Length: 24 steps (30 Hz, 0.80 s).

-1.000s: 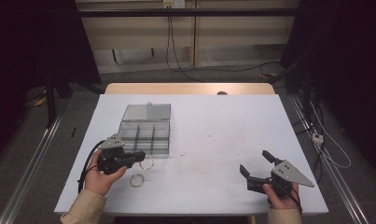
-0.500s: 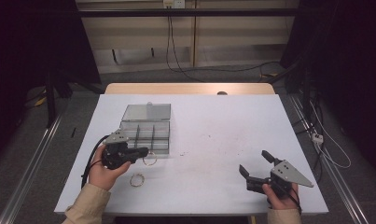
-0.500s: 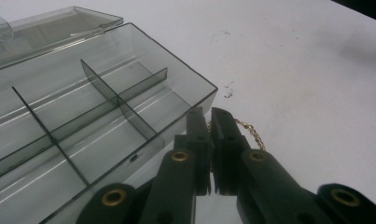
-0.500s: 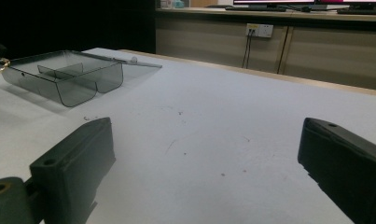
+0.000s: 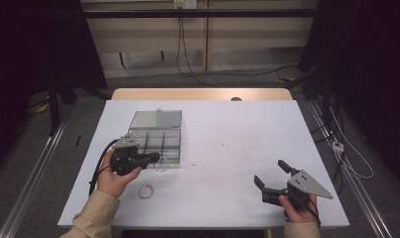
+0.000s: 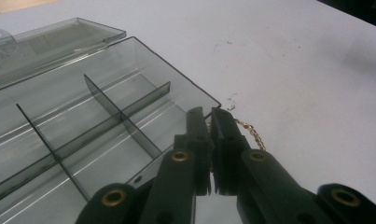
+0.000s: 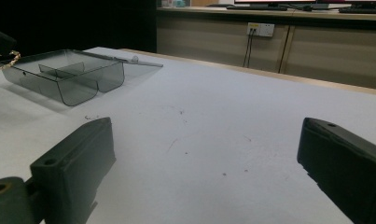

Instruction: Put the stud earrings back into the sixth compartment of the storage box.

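Note:
My left gripper is shut on a thin gold chain bracelet, which hangs at the front right corner of an open clear plastic compartment box. In the left gripper view the chain trails right from the closed jaws over the white table beside the box wall. A second gold bracelet lies flat on the table near the left hand. My right gripper rests open at the front right, nothing between its jaws. In the right gripper view the box and the held bracelet appear far left.
The box lid lies folded back flat toward the far side. The white table carries a few small dark specks in the middle. A wooden edge runs along the far side, with cables on the floor beyond.
My left gripper has shifted slightly up and to the right, toward the box's front corner, carrying the bracelet with it. The right gripper has stayed still.

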Available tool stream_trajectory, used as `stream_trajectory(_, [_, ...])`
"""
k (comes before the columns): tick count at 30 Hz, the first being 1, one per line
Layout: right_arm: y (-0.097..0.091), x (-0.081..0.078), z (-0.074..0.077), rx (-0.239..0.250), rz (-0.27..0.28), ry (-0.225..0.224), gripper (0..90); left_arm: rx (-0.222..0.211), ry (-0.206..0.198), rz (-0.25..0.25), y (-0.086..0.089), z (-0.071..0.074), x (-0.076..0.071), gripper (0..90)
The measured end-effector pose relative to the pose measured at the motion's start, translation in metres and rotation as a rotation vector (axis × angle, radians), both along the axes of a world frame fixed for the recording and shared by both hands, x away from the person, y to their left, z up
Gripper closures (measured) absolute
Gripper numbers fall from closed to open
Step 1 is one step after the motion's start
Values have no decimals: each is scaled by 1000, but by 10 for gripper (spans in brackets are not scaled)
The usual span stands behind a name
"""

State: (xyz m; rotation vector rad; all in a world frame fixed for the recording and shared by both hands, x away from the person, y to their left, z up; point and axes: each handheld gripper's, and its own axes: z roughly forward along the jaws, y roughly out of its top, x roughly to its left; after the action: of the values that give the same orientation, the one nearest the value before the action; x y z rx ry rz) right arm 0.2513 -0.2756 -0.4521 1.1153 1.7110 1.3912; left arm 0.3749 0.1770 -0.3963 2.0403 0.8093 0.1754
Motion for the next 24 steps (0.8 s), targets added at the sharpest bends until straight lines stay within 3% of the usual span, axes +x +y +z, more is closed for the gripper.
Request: stream_trajectory(24, [1,0,0,-5,4,2,35,-12,-7,16,-10,2,15,871])
